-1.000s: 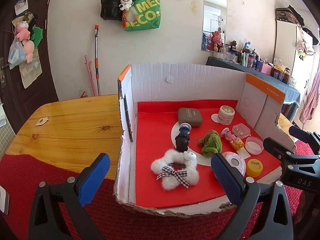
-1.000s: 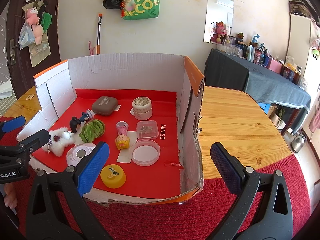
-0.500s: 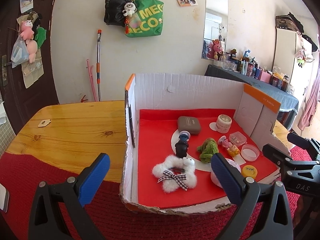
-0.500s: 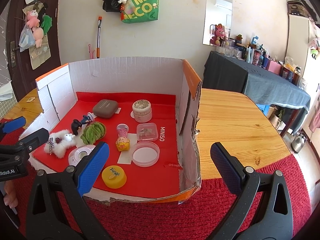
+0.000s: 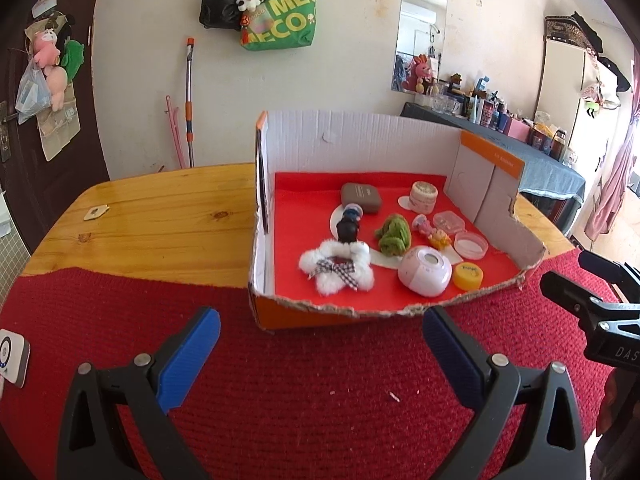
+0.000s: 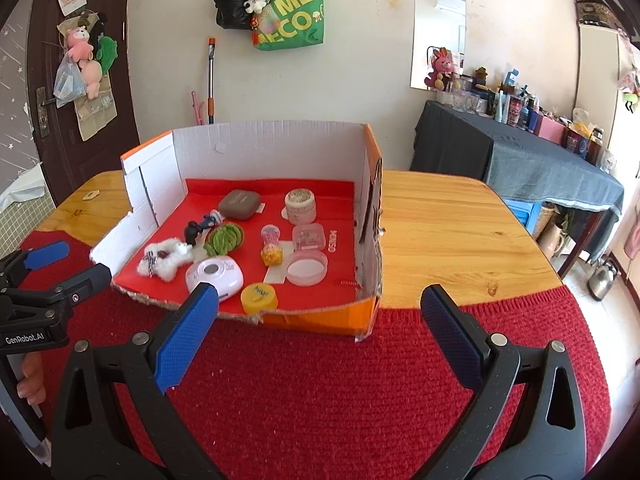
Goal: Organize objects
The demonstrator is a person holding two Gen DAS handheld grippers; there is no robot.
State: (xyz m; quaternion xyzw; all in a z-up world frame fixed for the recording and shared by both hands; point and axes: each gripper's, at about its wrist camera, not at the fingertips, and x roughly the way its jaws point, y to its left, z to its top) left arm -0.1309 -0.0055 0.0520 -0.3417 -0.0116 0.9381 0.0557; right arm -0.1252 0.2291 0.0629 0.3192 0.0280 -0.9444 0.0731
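Risk: crowding inside the box; the toys sit close together, so a wide claw reaching for one could knock its neighbour.
Cause: the white plush, black figure and green plush nearly touch.
Torn edge: the box's ragged front lip could snag a low reach.
Left claw: fingers wide apart, empty, over the red mat, in front of the box.
Right claw: fingers wide apart, empty, also short of the box.
Things: all lie inside the box, ahead of both claws; the yellow lid and pink round case are nearest the front.
Stage: fits sorting either underway or finished.
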